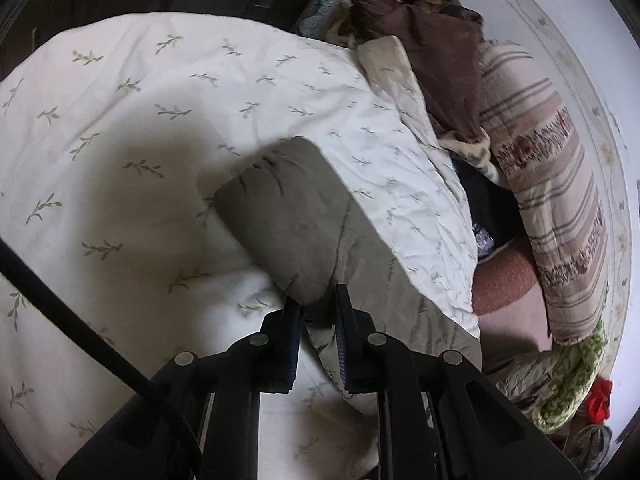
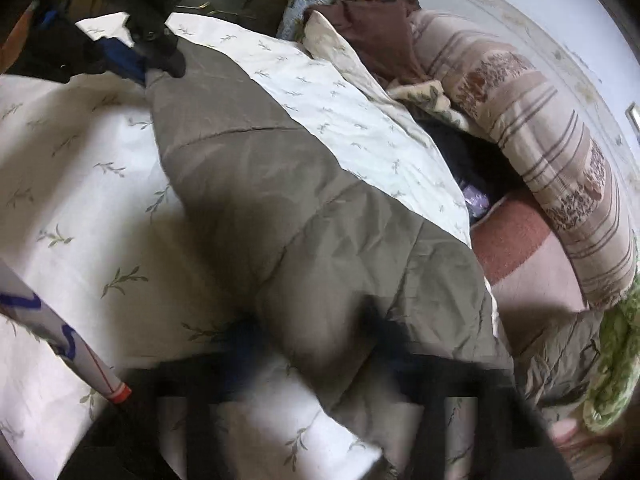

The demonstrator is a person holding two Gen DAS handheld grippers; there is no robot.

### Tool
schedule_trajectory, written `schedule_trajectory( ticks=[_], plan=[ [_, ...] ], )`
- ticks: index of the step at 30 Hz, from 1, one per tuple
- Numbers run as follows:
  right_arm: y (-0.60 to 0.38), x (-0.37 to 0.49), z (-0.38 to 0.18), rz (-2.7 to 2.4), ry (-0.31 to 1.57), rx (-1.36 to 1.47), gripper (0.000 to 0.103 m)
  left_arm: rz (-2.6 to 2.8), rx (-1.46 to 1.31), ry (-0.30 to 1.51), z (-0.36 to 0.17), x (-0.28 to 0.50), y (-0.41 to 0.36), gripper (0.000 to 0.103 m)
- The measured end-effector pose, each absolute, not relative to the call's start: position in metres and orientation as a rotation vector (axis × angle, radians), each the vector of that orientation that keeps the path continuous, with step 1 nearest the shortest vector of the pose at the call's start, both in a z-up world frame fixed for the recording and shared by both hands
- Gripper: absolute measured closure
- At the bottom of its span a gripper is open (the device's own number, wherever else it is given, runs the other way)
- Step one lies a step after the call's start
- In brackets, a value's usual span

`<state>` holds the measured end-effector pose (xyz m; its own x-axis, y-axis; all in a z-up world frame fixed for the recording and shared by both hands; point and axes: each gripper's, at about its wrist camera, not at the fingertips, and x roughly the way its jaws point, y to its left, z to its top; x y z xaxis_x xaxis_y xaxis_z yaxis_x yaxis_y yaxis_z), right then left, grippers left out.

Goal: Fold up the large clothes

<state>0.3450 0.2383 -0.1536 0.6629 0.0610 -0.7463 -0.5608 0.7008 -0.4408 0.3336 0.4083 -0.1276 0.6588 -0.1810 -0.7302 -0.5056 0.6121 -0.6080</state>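
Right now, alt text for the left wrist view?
Left hand-held gripper shut on a fold of grey padded garment lying on a leaf-print white sheet. Heaped bedding lines the right side.

Home bedroom: leaf-print bedsheet (image 1: 120, 120), striped quilt (image 1: 560, 200), heaped clothes (image 1: 432, 32).

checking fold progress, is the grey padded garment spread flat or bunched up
Bunched, not flat: the grey padded garment lies in a long rumpled strip across the leaf-print sheet, one end pinched in the left gripper.
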Motion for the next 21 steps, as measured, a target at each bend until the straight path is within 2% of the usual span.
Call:
schedule_trajectory(
  ticks=[3, 10, 14, 21],
  plan=[
    [0.22, 0.341, -0.135, 0.381, 0.786, -0.601, 0.084, 0.205, -0.836, 0.854, -0.103, 0.332, 0.39, 0.088],
    [0.137, 0.311, -0.083, 0.335, 0.77, -0.24, 0.088, 0.049, -0.593, 0.742, -0.024, 0.313, 0.305, 0.088],
    [0.076, 0.285, -0.072, 0.277, 0.77, -0.088, 0.088, -0.081, -0.419, 0.672, 0.016, 0.307, 0.218, 0.088],
    [-0.04, 0.256, -0.08, 0.14, 0.816, 0.194, 0.089, -0.278, -0.199, 0.721, 0.025, 0.323, 0.069, 0.088]
  ],
)
